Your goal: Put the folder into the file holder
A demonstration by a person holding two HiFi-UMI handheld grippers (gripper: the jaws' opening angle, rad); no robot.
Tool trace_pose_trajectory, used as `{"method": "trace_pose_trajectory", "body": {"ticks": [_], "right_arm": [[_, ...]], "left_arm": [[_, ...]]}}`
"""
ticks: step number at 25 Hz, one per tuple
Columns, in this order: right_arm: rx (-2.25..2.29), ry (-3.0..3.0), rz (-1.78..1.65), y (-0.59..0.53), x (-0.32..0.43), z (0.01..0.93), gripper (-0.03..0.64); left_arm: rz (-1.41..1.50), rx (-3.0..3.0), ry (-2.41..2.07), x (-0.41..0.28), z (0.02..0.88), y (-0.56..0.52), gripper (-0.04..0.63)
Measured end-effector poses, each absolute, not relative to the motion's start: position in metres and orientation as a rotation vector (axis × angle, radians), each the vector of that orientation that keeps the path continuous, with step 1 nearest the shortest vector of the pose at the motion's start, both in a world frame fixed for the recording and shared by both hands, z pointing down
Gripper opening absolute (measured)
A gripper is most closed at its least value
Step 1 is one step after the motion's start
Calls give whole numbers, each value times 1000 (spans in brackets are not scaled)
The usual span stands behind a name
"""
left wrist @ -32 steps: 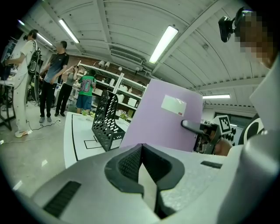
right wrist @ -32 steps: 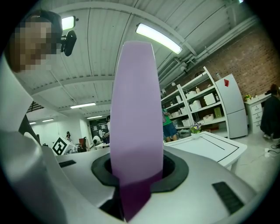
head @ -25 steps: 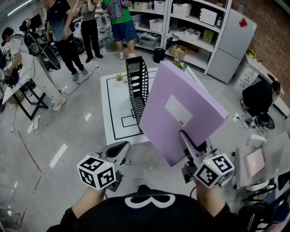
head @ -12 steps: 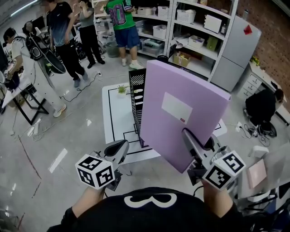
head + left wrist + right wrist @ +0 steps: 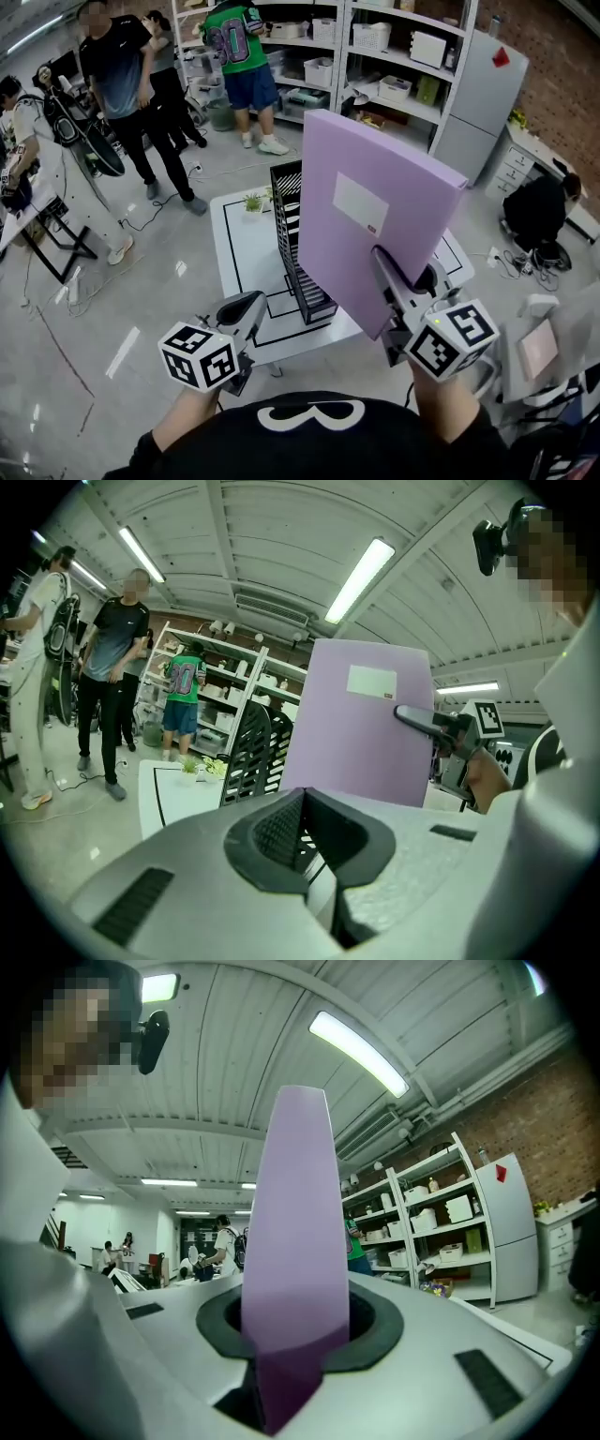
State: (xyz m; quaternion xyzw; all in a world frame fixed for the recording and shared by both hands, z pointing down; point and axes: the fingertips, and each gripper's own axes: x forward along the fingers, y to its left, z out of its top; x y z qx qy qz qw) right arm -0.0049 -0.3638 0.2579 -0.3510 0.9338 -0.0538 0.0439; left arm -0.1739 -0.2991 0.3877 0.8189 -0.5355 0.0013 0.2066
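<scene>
Since a second ago our right gripper (image 5: 386,272) has swung the purple folder (image 5: 375,216) out of a leftward lean to nearly upright and carried it forward toward the table, while our left gripper (image 5: 246,314) has hardly shifted. The right jaws pinch the folder's lower near edge. In the right gripper view the purple board rises straight out from between them, seen thin-edge on. The left jaws are pressed together on nothing and hang low at our left, well apart from the folder.

The folder hangs in the air with its labelled face turned to us and its far corner high. It is just right of the black file holder (image 5: 295,244), and in the head view its left edge overlaps the holder's top. No part of it is inside a slot yet. The holder stands upright on the white table (image 5: 239,272) with black lines, a small plant (image 5: 251,202) beyond it. People and shelves (image 5: 394,56) fill the room behind.

We judge this to be the carry-and-align step: the folder is grasped and lifted, but insertion has not begun. Next, we think, the folder must turn so its face runs parallel to the holder's dividers. Its lower edge then has to come over an open slot before it goes straight down. Our free left gripper could steady the light holder.
</scene>
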Motion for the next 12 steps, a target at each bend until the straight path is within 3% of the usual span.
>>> {"method": "trace_pose_trajectory", "body": {"ticks": [12], "right_arm": [[-1324,2769,-48,-396,-69,254,135]], "left_arm": [[83,2335,-1388,-224,377,-325,6]]}}
